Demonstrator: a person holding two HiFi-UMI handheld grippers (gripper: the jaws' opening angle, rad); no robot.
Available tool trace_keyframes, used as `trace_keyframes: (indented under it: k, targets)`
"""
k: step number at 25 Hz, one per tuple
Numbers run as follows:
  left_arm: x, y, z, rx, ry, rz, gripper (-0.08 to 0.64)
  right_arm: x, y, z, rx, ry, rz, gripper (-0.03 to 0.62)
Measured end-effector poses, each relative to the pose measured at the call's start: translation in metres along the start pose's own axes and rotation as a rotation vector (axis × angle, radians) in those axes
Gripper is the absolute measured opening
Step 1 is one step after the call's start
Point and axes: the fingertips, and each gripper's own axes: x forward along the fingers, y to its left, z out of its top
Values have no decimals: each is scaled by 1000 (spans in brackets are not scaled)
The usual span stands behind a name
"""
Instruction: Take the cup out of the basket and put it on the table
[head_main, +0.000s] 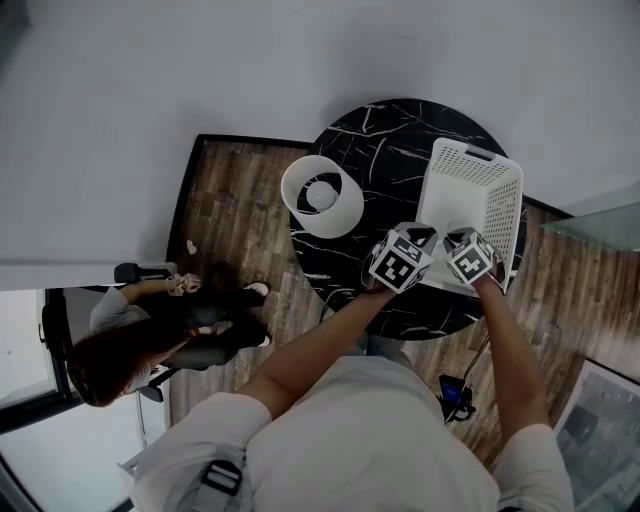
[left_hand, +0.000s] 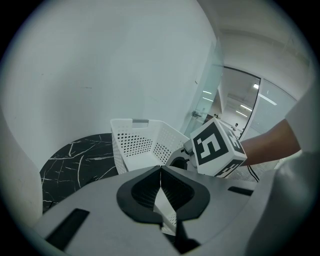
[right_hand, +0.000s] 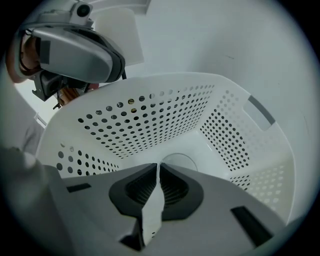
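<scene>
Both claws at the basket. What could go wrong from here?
1. The right claw is shut, aimed into the white perforated plastic basket; unopened, it may shove the round pale thing on the basket floor, likely the cup.
2. The left claw sits right beside the right gripper's marker cube; they may knock.
3. The basket stands near the round black marble table's edge; a push may slide it off.

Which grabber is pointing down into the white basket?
The right gripper: its view looks straight into the holey basket. The left gripper is beside it and sees the basket only from outside.
</scene>
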Motion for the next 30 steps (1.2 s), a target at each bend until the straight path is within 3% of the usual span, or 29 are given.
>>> trace_keyframes:
  k: [12, 30]
  targets:
    - [-5, -5, 4, 11, 7, 5, 5, -38, -4, 21, -20, -60, -30, 22]
    - [-40, -11, 25, 13, -50, 27, 5, -128, 15, 62, -92, -165, -73, 23]
